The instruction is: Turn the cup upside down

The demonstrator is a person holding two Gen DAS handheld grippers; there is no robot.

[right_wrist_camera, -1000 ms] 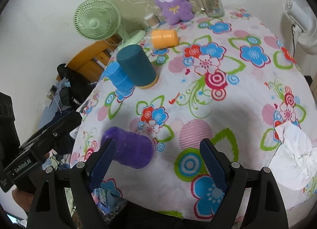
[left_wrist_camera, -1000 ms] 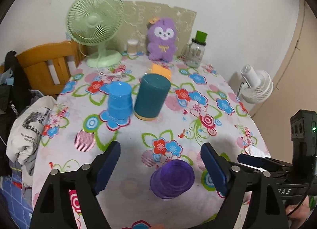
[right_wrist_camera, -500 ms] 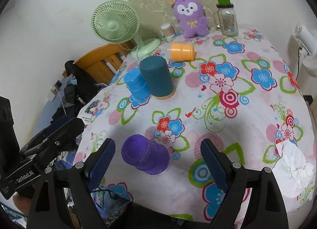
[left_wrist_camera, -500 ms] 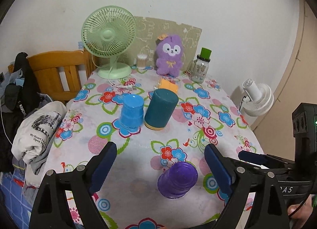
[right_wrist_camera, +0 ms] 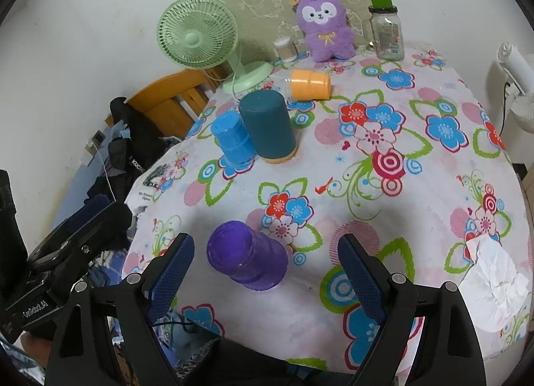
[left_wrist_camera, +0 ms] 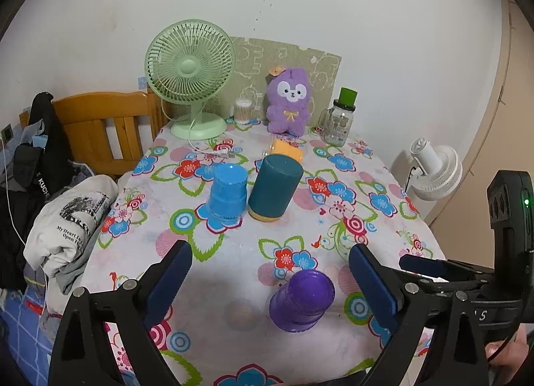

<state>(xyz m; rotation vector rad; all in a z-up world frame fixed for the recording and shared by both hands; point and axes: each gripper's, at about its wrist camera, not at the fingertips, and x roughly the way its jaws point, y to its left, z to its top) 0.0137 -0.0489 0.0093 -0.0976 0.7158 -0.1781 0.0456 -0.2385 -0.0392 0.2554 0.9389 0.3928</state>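
Both tools, left (left_wrist_camera: 270, 279) and right (right_wrist_camera: 265, 267), were spread wide and empty above an upside-down purple cup (right_wrist_camera: 248, 261) on the floral surface (right_wrist_camera: 417, 169).

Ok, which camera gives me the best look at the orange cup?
The right wrist view: the orange cup lies on its side in plain sight behind the teal cup. In the left wrist view the teal cup hides most of it.

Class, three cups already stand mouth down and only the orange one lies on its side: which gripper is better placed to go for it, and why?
Probably right. The orange cup shows in full, side-on, in the right view; the teal cup hides most of it from the left. Both grippers, left and right, are open.
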